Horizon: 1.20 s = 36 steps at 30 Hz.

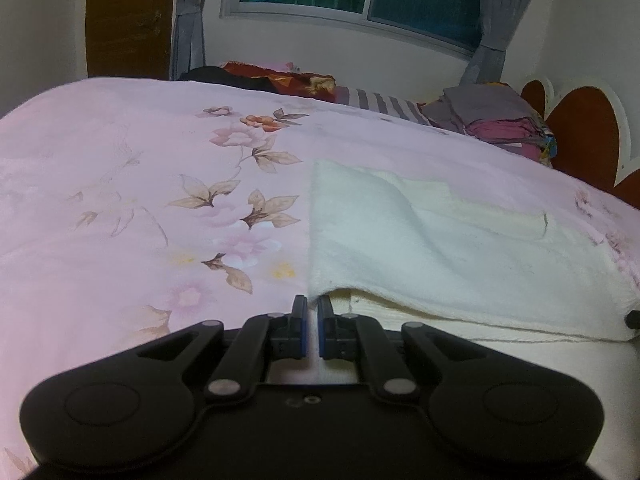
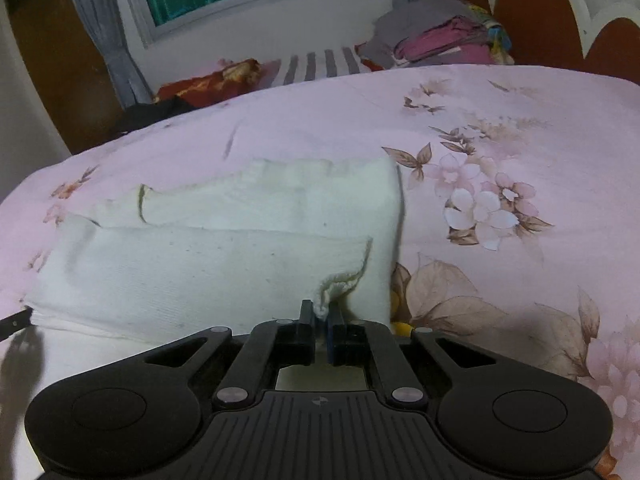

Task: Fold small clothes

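Note:
A white knitted garment (image 1: pixel 440 240) lies partly folded on a pink floral bedspread (image 1: pixel 120 200). It also shows in the right wrist view (image 2: pixel 200 272). My left gripper (image 1: pixel 313 305) sits at the garment's near left corner, jaws nearly together with a narrow gap; the corner edge seems to lie between them. My right gripper (image 2: pixel 322 312) is shut on a bunched corner of the top layer, lifted slightly at the garment's near right edge. The left gripper's tip (image 2: pixel 16 320) shows at the far left of the right wrist view.
A pile of folded clothes (image 1: pixel 500 120) sits at the back right by the headboard (image 1: pixel 580 128), also in the right wrist view (image 2: pixel 440 36). A striped cloth (image 2: pixel 316 64) and a red patterned cloth (image 2: pixel 212 80) lie at the far edge under the window.

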Tool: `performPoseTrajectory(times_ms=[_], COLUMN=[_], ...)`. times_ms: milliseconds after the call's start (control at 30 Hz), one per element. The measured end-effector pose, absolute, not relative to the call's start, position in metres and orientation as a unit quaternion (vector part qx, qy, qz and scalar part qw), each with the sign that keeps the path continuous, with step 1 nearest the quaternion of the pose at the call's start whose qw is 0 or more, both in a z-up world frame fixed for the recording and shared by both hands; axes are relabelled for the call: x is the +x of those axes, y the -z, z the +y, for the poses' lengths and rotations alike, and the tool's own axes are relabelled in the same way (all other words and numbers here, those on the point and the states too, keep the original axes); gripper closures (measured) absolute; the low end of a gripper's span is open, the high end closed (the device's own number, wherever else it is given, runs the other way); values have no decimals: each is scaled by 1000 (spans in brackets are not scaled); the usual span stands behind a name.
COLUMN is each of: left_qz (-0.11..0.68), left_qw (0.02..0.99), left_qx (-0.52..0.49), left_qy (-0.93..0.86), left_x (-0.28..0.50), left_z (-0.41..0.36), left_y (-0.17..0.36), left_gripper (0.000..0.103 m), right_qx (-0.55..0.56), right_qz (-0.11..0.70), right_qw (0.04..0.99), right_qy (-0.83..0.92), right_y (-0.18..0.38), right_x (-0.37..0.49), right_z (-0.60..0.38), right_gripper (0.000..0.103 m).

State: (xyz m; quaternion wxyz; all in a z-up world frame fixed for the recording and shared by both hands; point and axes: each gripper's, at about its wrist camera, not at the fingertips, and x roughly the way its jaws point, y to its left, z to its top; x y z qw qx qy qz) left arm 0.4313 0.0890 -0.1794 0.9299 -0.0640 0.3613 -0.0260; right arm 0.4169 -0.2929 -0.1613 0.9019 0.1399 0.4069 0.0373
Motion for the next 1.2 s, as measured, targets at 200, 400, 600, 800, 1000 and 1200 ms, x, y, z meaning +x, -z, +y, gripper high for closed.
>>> performPoseTrajectory(times_ms=[200, 400, 600, 800, 1000, 1200], left_qz=[351, 338, 355, 367, 368, 377], left_qw=[931, 934, 926, 922, 921, 921], left_qx=[-79, -98, -105, -94, -88, -89], left_qy=[53, 66, 71, 80, 89, 50], left_x=[419, 423, 451, 474, 500, 514], left_z=[93, 90, 77, 62, 47, 63], left_y=[154, 136, 145, 157, 166, 186], left_gripper=[93, 91, 91, 91, 91, 88], right_qx=[148, 125, 111, 103, 114, 80], right_qz=[391, 374, 358, 376, 382, 385], right_qw=[908, 918, 927, 920, 915, 918], right_qy=[-38, -28, -23, -44, -61, -58], right_y=[147, 131, 125, 142, 153, 163], right_x=[410, 407, 411, 437, 461, 470], right_z=[-298, -301, -305, -279, -259, -250], right_gripper=[97, 51, 42, 61, 61, 61])
